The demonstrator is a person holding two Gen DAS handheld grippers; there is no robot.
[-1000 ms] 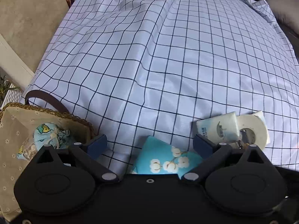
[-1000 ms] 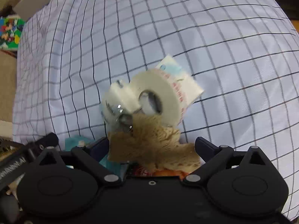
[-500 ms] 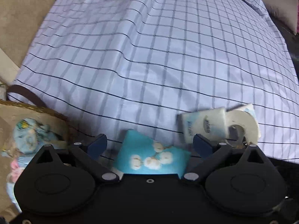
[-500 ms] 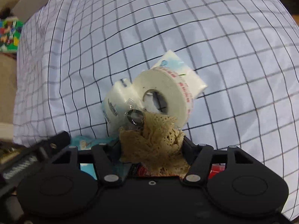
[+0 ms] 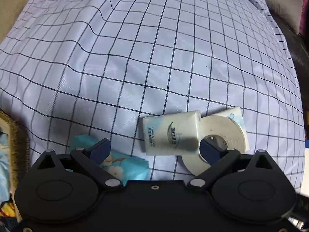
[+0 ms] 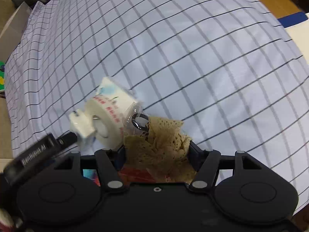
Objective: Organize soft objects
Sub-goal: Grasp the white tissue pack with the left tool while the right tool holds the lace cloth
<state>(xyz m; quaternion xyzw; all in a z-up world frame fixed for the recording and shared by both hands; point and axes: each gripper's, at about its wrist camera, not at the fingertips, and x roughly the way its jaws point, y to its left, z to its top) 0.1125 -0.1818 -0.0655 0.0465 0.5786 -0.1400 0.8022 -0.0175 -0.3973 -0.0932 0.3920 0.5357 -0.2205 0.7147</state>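
Two grippers: both over a checked cloth (image 5: pixel 154 61), so going left to right.
Basket: woven rim (image 5: pixel 18 135) peeks in at the far left edge of the left wrist view, something pale blue inside, too cropped to tell what.
Blue floral pouch (image 5: pixel 123 164): flat on the cloth, partly under the left finger.
Left gripper (image 5: pixel 154 150): fingers spread wide, nothing pinched. It hangs low over the cloth.
Tissue pack (image 5: pixel 171 133): white, lying between and just ahead of the left fingers, leaning against the roll.
Tape roll (image 5: pixel 226 127): white, right beside the pack, the right-hand finger of the left gripper overlaps it in view. A second little tissue pack (image 5: pixel 234 115) sticks out behind it.
Right gripper (image 6: pixel 157 150): fingers pressed onto a tan lace cloth (image 6: pixel 164 135) bunched between them, with a clear wrapper and dark ring (image 6: pixel 140 120) at its top.
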